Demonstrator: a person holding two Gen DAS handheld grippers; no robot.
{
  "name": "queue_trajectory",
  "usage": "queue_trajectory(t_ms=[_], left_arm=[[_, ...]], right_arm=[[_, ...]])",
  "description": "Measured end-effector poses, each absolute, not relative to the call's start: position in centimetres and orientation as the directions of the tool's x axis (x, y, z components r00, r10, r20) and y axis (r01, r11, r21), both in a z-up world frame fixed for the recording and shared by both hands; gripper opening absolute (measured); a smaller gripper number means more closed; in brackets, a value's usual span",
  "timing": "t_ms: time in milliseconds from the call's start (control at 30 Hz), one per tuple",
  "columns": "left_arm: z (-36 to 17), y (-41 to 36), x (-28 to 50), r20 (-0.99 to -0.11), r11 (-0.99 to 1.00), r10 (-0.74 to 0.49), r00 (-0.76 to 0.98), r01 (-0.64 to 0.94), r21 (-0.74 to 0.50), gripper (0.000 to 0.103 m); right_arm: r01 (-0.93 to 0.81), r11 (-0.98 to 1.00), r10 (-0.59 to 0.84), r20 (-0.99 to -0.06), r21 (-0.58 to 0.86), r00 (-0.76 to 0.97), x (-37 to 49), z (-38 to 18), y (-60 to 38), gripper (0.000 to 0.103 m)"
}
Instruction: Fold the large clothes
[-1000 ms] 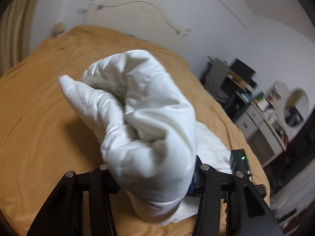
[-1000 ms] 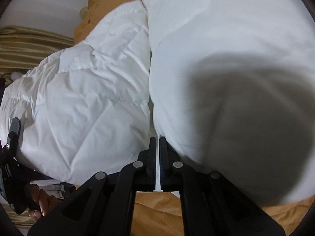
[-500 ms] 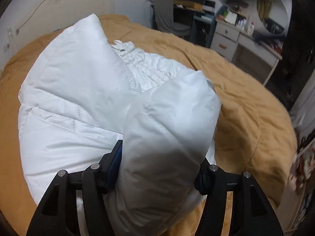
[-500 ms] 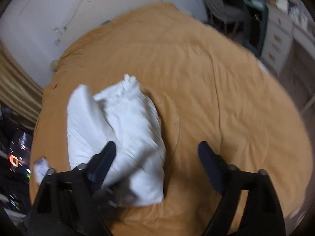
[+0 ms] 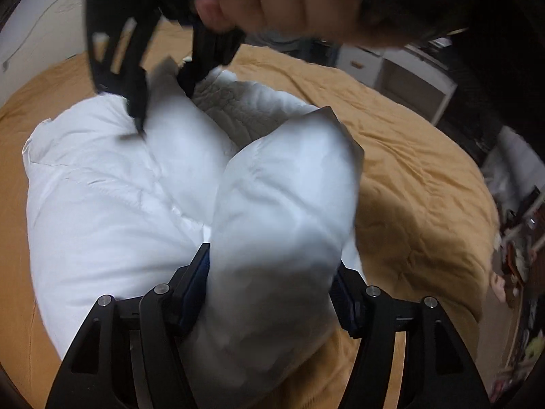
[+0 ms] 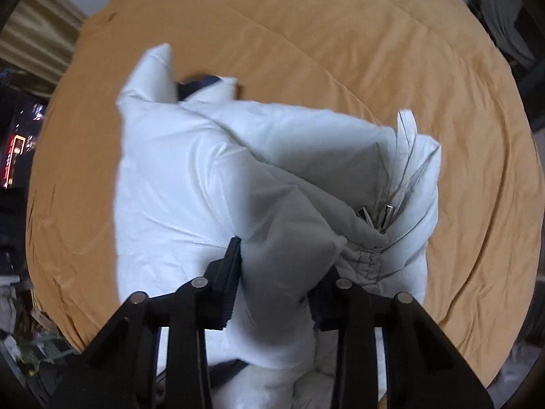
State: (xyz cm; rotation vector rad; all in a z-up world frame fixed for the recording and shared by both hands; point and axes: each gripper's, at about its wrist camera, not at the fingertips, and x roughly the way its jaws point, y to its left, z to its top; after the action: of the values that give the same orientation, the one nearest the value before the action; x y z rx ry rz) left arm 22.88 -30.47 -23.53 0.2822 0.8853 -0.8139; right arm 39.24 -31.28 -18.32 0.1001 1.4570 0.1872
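Your left gripper (image 5: 272, 293) is clamped on a thick fold of the white puffy jacket (image 5: 112, 211), the padded roll bulging up between its two fingers and hiding most of the gap. The rest of the jacket lies on the mustard-coloured bed (image 5: 408, 170), spreading ahead and to the left of that gripper. Your right gripper (image 6: 276, 272) is likewise pinching a bunched fold of the jacket (image 6: 177, 177), cloth wedged between its fingers, with the body of the garment heaped just ahead of it on the bed (image 6: 306, 34). A gathered cuff and a metal zip pull (image 6: 385, 211) sit just right of that grip. In the left wrist view your right hand (image 5: 293, 0) and the right gripper reach down onto the jacket's far side, blurred. A white dresser (image 5: 402, 71) stands beyond the bed
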Motion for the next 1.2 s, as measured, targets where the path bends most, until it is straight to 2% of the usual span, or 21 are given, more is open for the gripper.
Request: queue_trajectory(t_ms=[133, 200, 300, 333, 367, 433, 500, 567, 633, 700, 767, 867, 933, 967, 1033, 1133, 1200], left_arm=[[-21.0, -25.8, 21.2, -0.786, 0.580, -0.557, 0.267, 0.803, -0.139, 0.064], [-18.9, -22.7, 21.3, -0.778, 0.549, -0.591, 0.213, 0.812, -0.195, 0.064], [-15.2, -17.0, 24.0, -0.692, 0.609, -0.674, 0.259, 0.724, -0.323, 0.066], [-14.3, -14.8, 25.7, -0.645, 0.642, -0.701, 0.305, 0.663, -0.385, 0.071], [-14.1, -13.2, 27.2, -0.618, 0.678, -0.699, 0.360, 0.608, -0.413, 0.081], [-15.3, -12.1, 30.3, -0.632, 0.753, -0.641, 0.435, 0.517, -0.407, 0.083], [-18.8, -13.2, 33.4, -0.715, 0.811, -0.564, 0.414, 0.438, -0.387, 0.083], [-22.8, -15.5, 35.0, -0.770, 0.816, -0.542, 0.336, 0.427, -0.388, 0.083], [-25.0, -16.7, 34.8, -0.778, 0.821, -0.530, 0.337, 0.432, -0.373, 0.086], [-25.4, -17.0, 34.2, -0.776, 0.831, -0.514, 0.366, 0.434, -0.347, 0.087], [-25.0, -17.4, 34.1, -0.790, 0.840, -0.488, 0.371, 0.446, -0.310, 0.087], [-25.0, -17.2, 34.1, -0.792, 0.839, -0.489, 0.366, 0.445, -0.313, 0.087], [-25.2, -18.0, 34.2, -0.790, 0.841, -0.489, 0.370, 0.439, -0.316, 0.087], [-25.2, -18.0, 34.2, -0.791, 0.844, -0.485, 0.372, 0.437, -0.312, 0.087], [-25.1, -18.2, 34.2, -0.796, 0.847, -0.477, 0.373, 0.437, -0.303, 0.087], [-25.1, -17.8, 34.8, -0.789, 0.837, -0.499, 0.357, 0.435, -0.333, 0.087], [-24.0, -17.6, 35.6, -0.784, 0.835, -0.510, 0.354, 0.422, -0.352, 0.085]], right_arm=[[0.025, 0.960, 0.276, -0.960, 0.277, 0.049, 38.8, -20.1, -34.4, 0.033], [0.062, 0.944, 0.323, -0.945, 0.325, 0.047, 38.3, -20.7, -35.7, 0.033], [0.080, 0.939, 0.332, -0.941, 0.336, 0.061, 37.8, -21.2, -36.6, 0.033], [0.085, 0.936, 0.337, -0.939, 0.341, 0.065, 37.7, -21.4, -36.7, 0.034], [0.091, 0.933, 0.342, -0.937, 0.348, 0.067, 37.5, -21.5, -36.8, 0.035], [0.105, 0.928, 0.351, -0.934, 0.357, 0.073, 37.1, -21.3, -37.0, 0.036], [0.119, 0.924, 0.354, -0.931, 0.363, 0.089, 36.7, -21.2, -37.0, 0.036], [0.129, 0.921, 0.353, -0.928, 0.368, 0.121, 36.2, -21.0, -37.0, 0.038], [0.155, 0.917, 0.344, -0.925, 0.367, 0.160, 35.1, -20.6, -37.2, 0.043], [0.159, 0.928, 0.298, -0.926, 0.338, 0.231, 32.9, -19.0, -37.4, 0.044], [0.149, 0.950, 0.203, -0.904, 0.275, 0.375, 29.5, -15.7, -37.4, 0.044], [0.079, 0.984, 0.071, -0.767, 0.157, 0.637, 22.3, -10.2, -35.6, 0.044], [-0.011, 0.986, 0.122, -0.678, 0.166, 0.725, 17.8, -8.4, -33.8, 0.044], [-0.043, 0.979, 0.167, -0.663, 0.199, 0.729, 16.4, -8.7, -33.3, 0.044], [-0.093, 0.967, 0.236, -0.697, 0.237, 0.677, 14.7, -11.5, -32.0, 0.044], [-0.007, 0.986, 0.140, -0.796, 0.168, 0.588, 13.7, -18.6, -32.1, 0.042], [0.035, 0.981, 0.129, -0.778, 0.191, 0.615, 12.7, -22.1, -33.3, 0.041]])
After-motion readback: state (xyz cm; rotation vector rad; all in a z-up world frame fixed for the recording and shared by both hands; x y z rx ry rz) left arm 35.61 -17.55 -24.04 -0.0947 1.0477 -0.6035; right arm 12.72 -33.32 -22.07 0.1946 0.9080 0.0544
